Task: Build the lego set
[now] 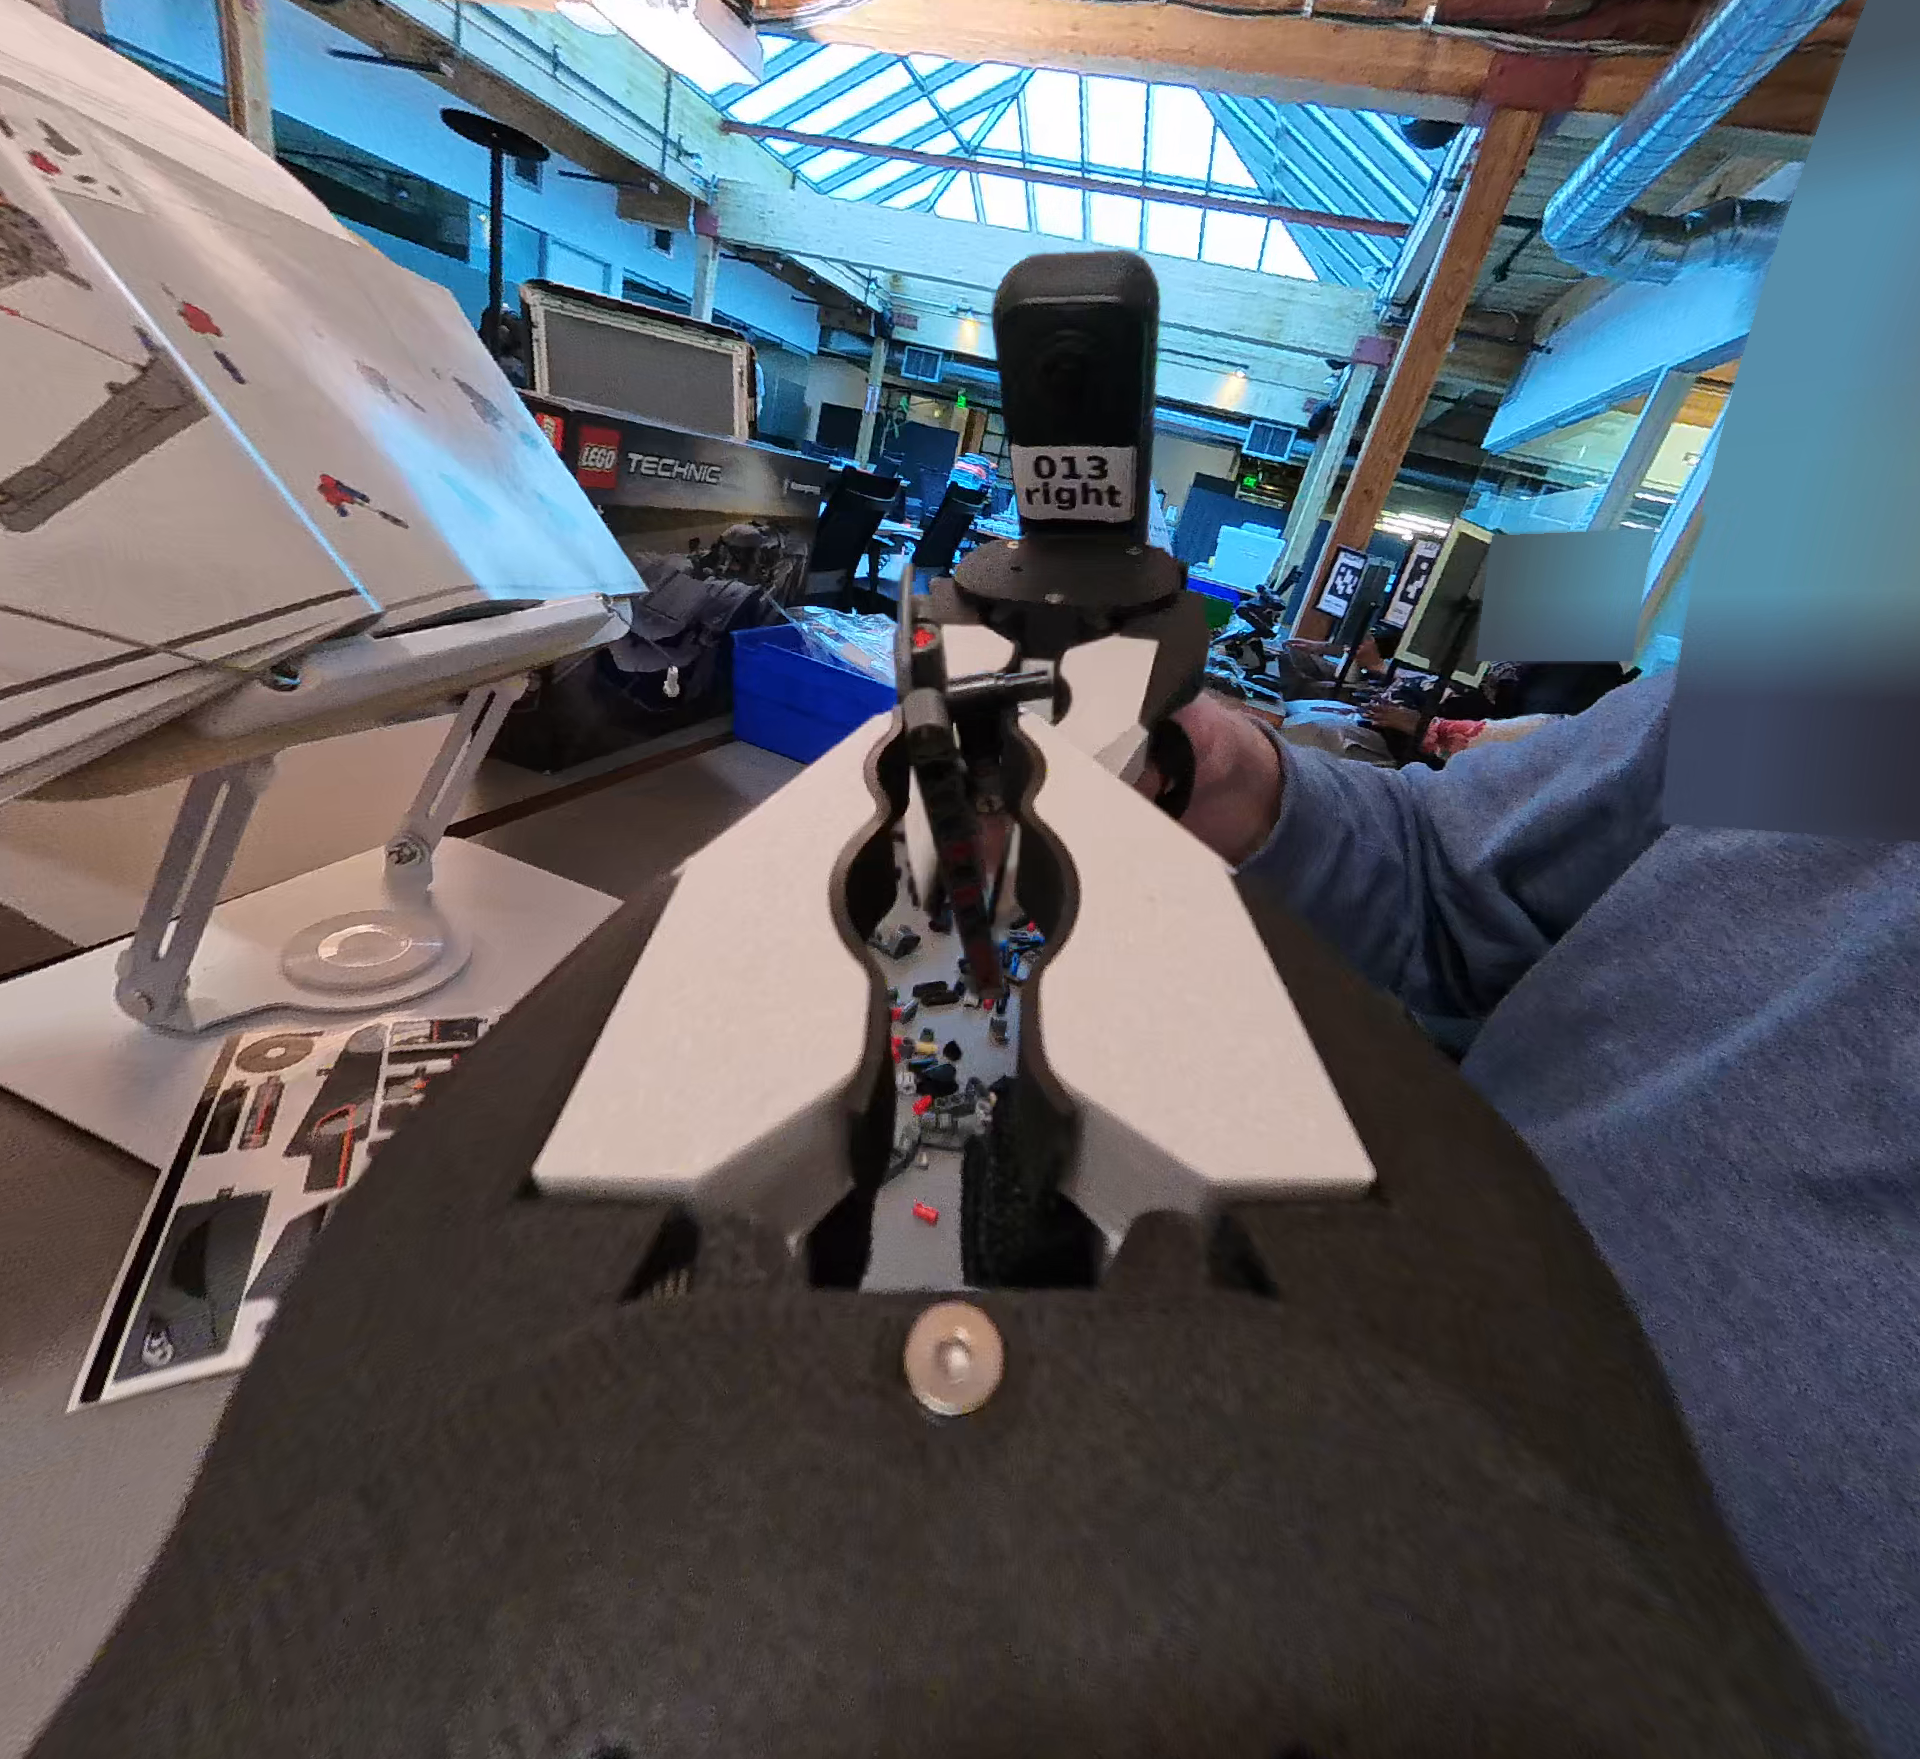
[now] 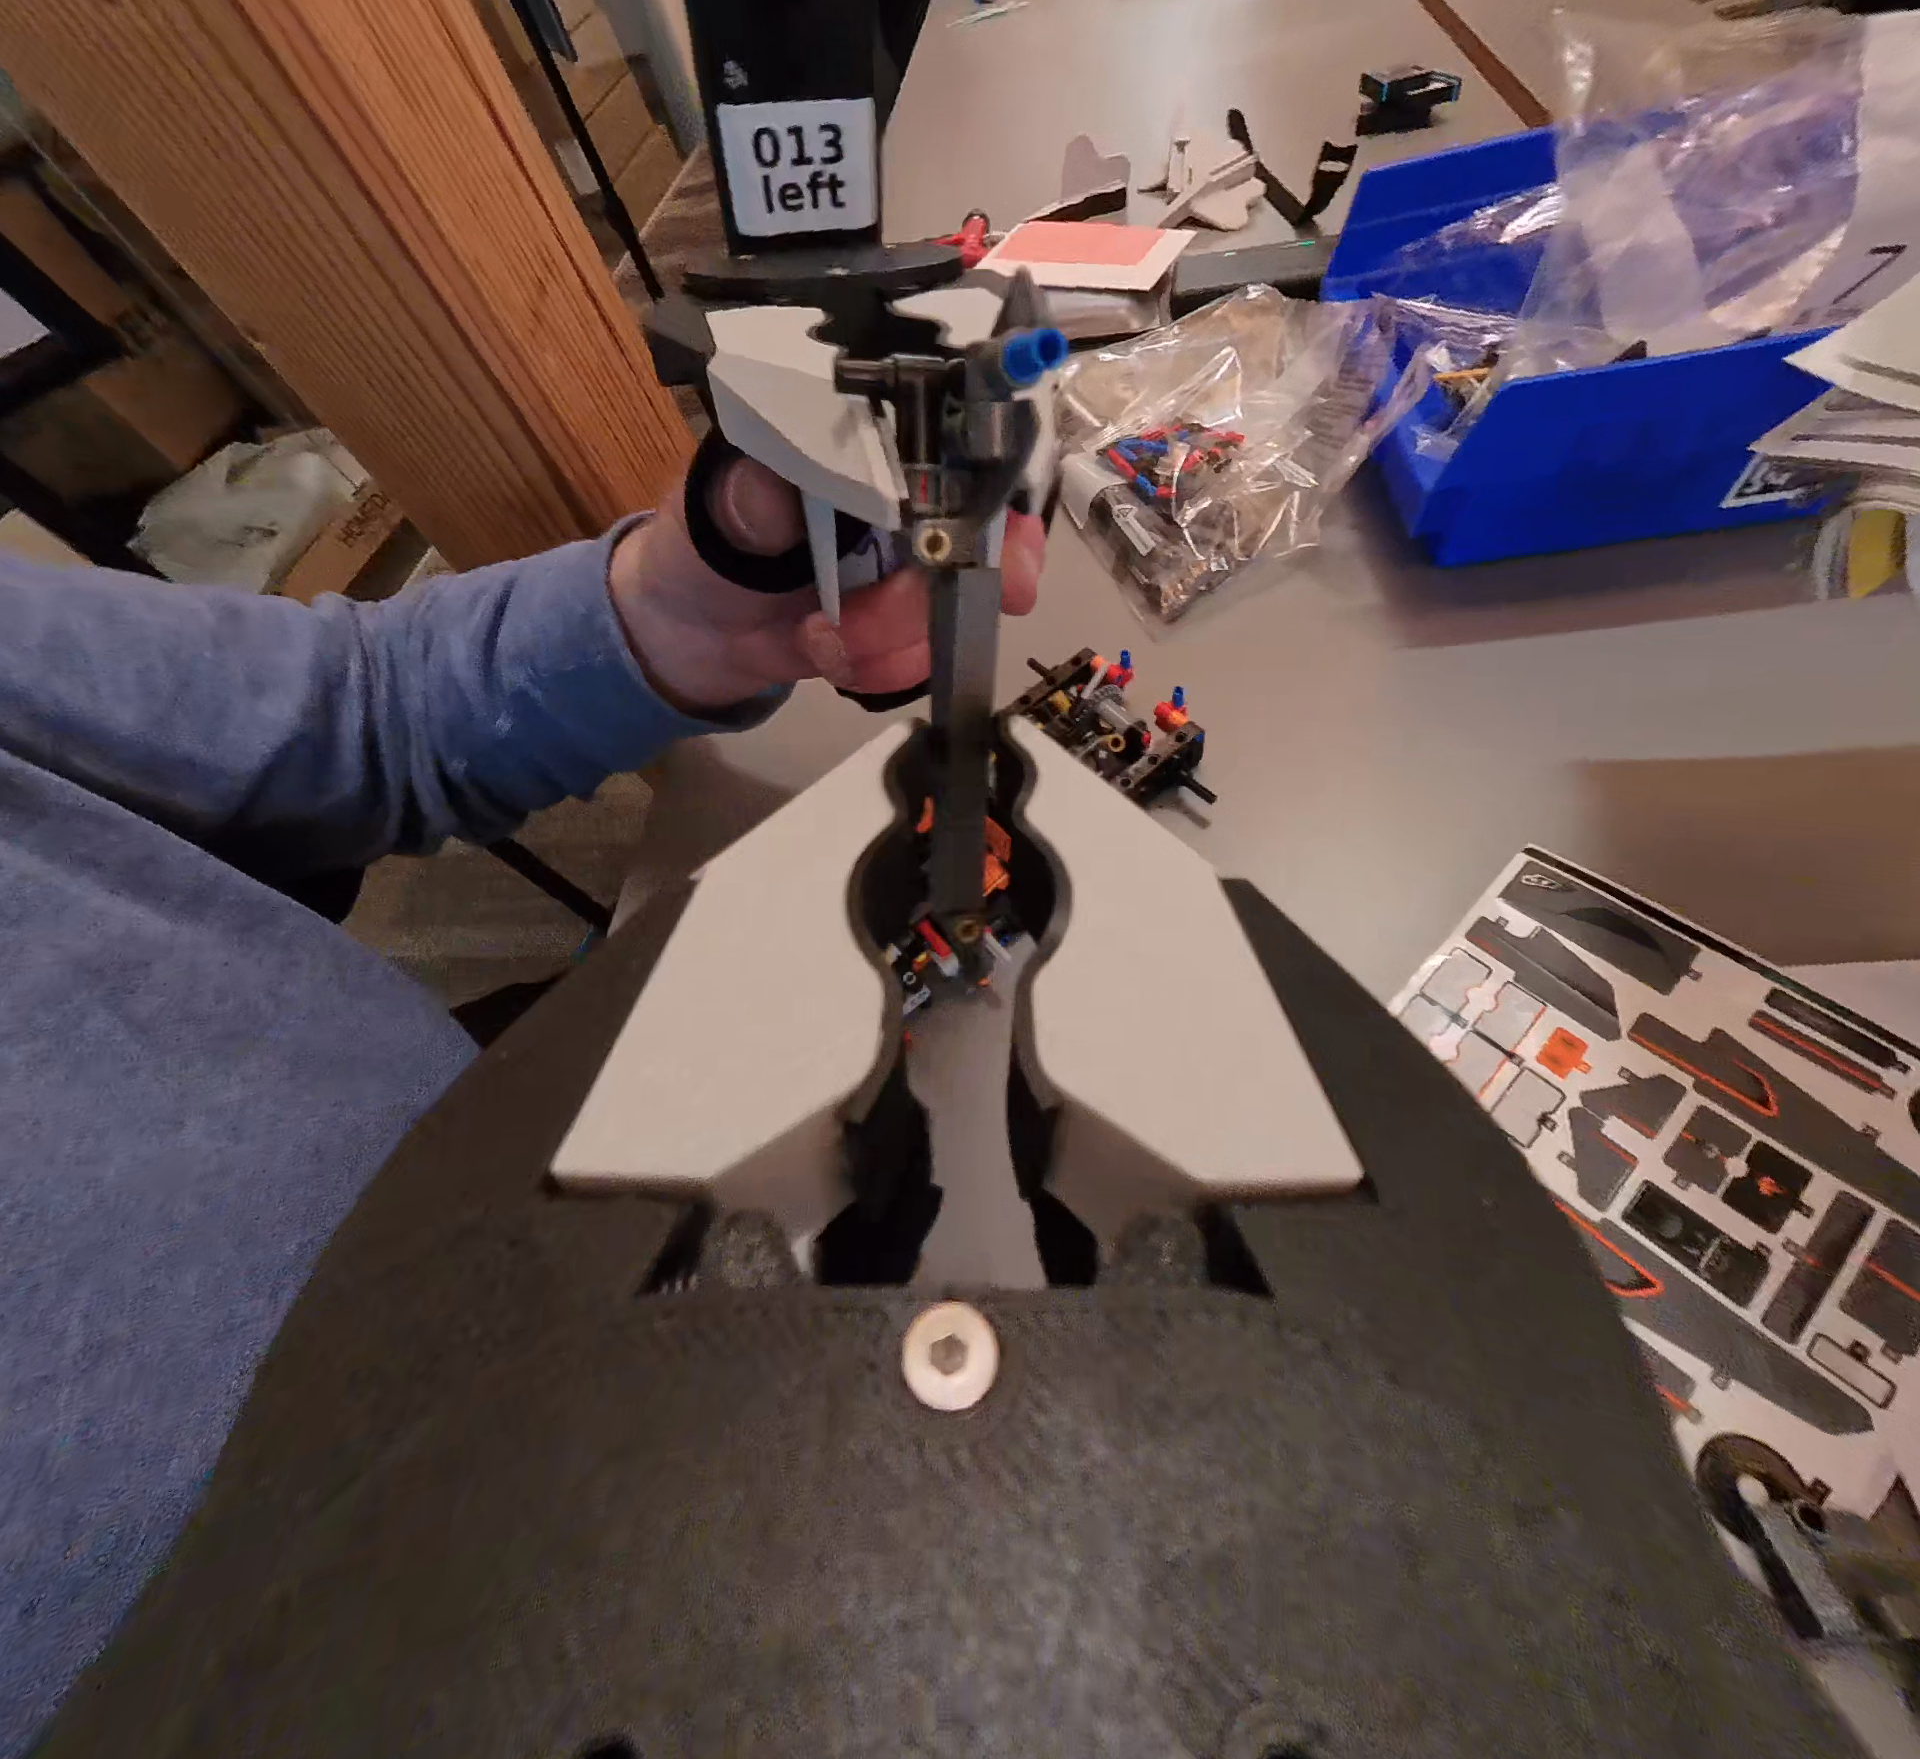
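Observation:
A long dark Lego beam assembly (image 1: pixel 958 862) is held in the air between my two grippers, which face each other. My left gripper (image 1: pixel 961 743) is shut on one end of it. In the right wrist view that end carries a blue pin (image 2: pixel 1034 351) at the left gripper (image 2: pixel 920 431). My right gripper (image 2: pixel 964 738) is shut on the other end of the beam (image 2: pixel 951 649), which has red and orange parts inside the jaws. The right gripper also shows in the left wrist view (image 1: pixel 1029 665), beside a black cross-axle piece (image 1: pixel 987 683).
A small Lego sub-assembly (image 2: pixel 1127 733) and loose pieces (image 1: pixel 935 1044) lie on the grey table (image 2: pixel 1455 701). A sticker sheet (image 2: pixel 1662 1148) lies front right. Parts bags (image 2: pixel 1195 452) and a blue bin (image 2: pixel 1579 442) stand behind. An instruction booklet on a stand (image 1: pixel 260 462) is at left. Some 4 cm of space lies between my two pairs of fingers. The small Lego sub-assembly (image 2: pixel 1127 733) is about 20 cm from my right fingertips.

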